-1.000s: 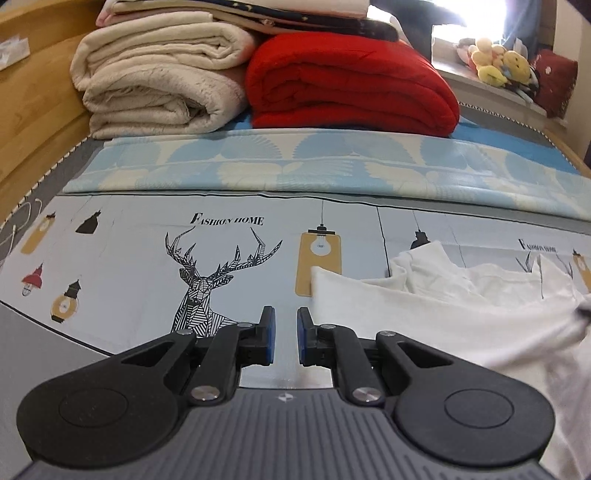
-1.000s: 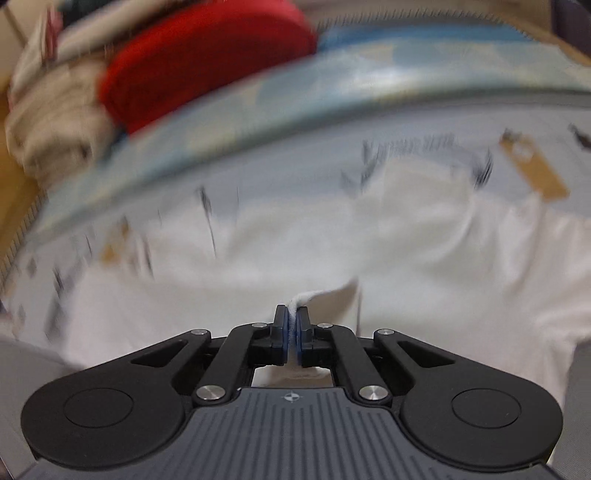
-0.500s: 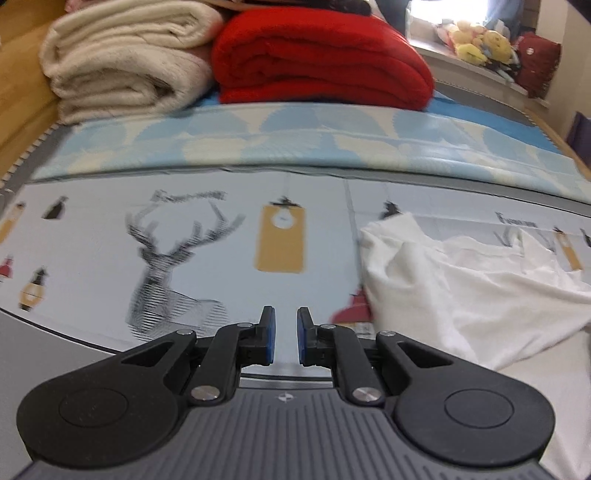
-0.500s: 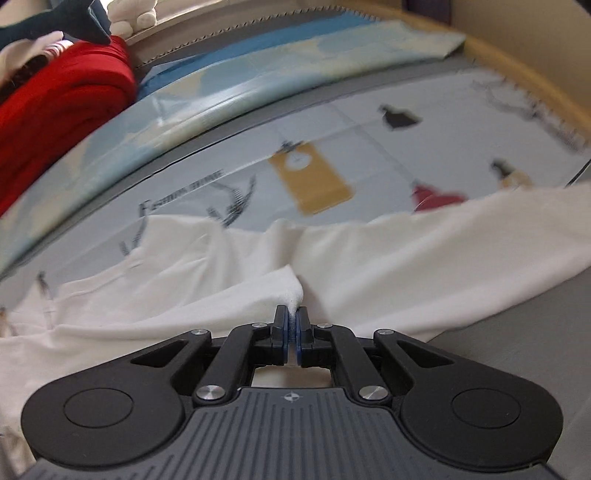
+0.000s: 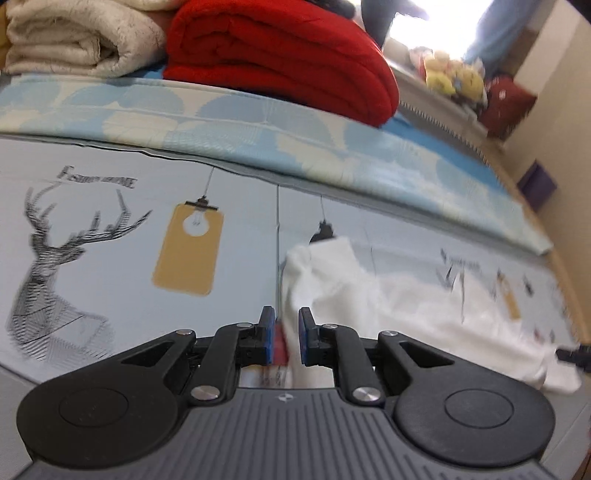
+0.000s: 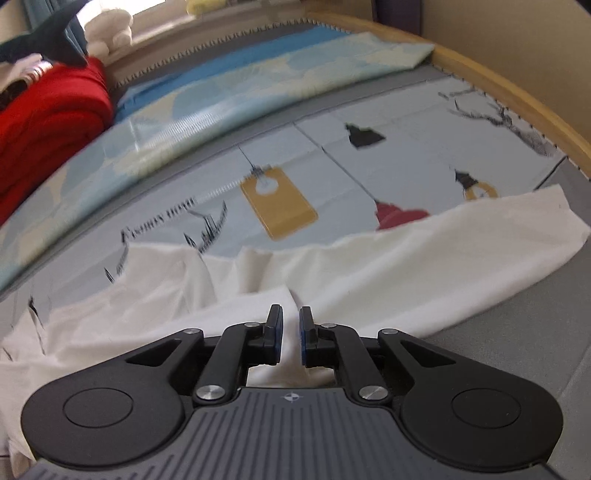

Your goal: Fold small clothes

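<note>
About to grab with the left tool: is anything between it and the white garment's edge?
Nothing visible. The left tool is open, with the white garment edge just ahead of its fingers, lying on the printed sheet.

Daylight enters from a blown-out window (image 5: 439,22) at the top of the left wrist view, leaving the scene bright and evenly lit with only soft shadows under each gripper body. Both views are slightly smeared by motion, worst on the white garment (image 5: 406,295) and the printed sheet (image 6: 332,155). Fisheye distortion bows the bed's far edge.
</note>
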The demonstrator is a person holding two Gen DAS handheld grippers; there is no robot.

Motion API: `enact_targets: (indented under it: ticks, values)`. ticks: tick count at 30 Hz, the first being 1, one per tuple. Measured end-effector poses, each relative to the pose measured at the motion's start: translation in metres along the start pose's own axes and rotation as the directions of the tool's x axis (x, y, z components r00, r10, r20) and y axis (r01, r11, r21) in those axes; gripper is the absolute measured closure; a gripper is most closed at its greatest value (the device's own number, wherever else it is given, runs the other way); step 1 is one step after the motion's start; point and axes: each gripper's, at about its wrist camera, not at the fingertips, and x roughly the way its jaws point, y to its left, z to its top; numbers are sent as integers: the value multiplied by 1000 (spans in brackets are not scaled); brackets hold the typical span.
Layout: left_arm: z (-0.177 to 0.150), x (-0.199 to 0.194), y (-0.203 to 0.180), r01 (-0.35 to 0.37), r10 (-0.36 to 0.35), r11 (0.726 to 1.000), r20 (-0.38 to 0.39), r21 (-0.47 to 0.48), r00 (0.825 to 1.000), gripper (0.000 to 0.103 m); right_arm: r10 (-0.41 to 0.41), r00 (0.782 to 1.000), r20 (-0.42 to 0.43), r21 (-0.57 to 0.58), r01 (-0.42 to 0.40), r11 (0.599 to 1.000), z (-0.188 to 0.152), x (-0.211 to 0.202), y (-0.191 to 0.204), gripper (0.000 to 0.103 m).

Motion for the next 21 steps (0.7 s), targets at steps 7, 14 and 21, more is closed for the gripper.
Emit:
enact_targets:
  ticks: [7, 14, 21]
  values:
    - [16, 50, -1, 51, -51, 997, 11, -62, 999, 89, 117, 992, -49, -135, -123, 983, -3, 2, 26, 92]
    - [14, 96, -9, 13, -15, 999, -49, -40, 999, 89, 138, 979, -152, -151, -161, 975, -15, 22, 39, 92]
    - [36, 79, 34, -112, 126, 981, 88, -156, 988, 103, 149, 975, -164, -171, -177, 969, -16, 25, 52, 92]
